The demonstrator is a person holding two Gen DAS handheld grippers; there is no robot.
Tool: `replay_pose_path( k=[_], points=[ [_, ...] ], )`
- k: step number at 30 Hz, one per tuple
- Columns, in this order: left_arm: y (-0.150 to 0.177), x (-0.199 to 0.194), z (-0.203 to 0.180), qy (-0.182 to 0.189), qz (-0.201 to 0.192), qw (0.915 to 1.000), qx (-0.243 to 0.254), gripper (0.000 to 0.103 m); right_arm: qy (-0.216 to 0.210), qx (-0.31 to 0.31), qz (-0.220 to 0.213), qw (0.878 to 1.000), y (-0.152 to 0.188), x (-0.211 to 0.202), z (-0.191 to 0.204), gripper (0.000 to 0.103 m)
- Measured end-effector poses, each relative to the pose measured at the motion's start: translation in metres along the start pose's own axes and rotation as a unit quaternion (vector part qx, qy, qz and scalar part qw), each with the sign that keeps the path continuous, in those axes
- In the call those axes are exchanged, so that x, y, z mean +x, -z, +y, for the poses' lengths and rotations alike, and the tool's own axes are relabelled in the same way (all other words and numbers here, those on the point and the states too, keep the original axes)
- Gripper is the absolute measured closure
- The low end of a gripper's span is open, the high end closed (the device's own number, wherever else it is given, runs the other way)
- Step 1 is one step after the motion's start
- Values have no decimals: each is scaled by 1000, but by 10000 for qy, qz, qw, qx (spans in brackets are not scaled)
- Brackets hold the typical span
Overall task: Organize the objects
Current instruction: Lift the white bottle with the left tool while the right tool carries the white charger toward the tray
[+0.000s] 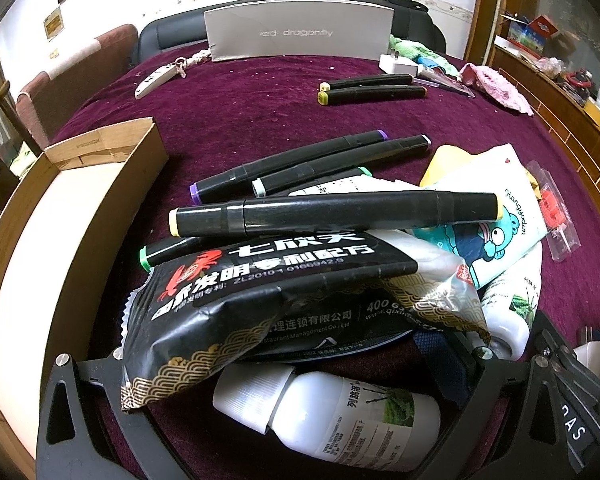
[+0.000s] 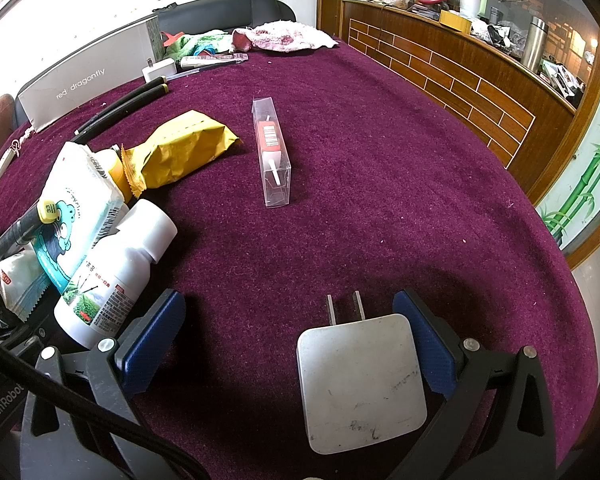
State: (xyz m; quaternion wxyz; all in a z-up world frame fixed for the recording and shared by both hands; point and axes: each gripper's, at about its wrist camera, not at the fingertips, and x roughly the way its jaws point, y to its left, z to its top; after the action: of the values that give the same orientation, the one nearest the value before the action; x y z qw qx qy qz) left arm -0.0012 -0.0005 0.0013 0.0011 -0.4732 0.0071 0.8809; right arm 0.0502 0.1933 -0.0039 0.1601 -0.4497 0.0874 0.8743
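Observation:
My left gripper is open over a pile on the purple cloth. A white bottle lies between its fingers, and a black snack packet drapes over the left finger. Behind them a black marker rests across the pile, beside a cartoon pouch and a second white bottle. My right gripper is open too. A white charger plug lies flat between its blue pads, close against the right one, prongs pointing away.
An open cardboard box stands left of the pile. More markers lie behind it, and two farther back near a grey carton. A clear plastic case and a yellow packet lie mid-table. A wooden counter borders the right side.

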Motion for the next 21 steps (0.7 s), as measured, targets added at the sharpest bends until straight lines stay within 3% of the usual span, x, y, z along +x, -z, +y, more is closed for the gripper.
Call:
replay_pose_path(
  k=[3, 6, 9, 12, 17, 21],
  points=[
    [-2, 1, 0, 48, 98, 9998, 162, 1, -95, -124, 170, 9997, -2, -1, -2, 0],
    [-3, -3, 7, 389, 463, 9967, 533, 2, -296, -420, 498, 9974, -4, -2, -4, 0],
    [6, -20, 28, 940, 670, 9922, 481, 2, -521, -863, 536, 9935, 3, -7, -7, 0],
    [17, -52, 63, 1318, 386, 9895, 443, 2, -698, -1195, 440, 9894, 15, -14, -13, 0],
    [26, -104, 118, 1533, -512, 9862, 353, 2, -686, -1251, 446, 9888, 21, -20, -13, 0],
    [31, -110, 137, 1737, -528, 9832, 160, 2, -879, -1071, 359, 9897, 19, -21, -18, 0]
  ],
)
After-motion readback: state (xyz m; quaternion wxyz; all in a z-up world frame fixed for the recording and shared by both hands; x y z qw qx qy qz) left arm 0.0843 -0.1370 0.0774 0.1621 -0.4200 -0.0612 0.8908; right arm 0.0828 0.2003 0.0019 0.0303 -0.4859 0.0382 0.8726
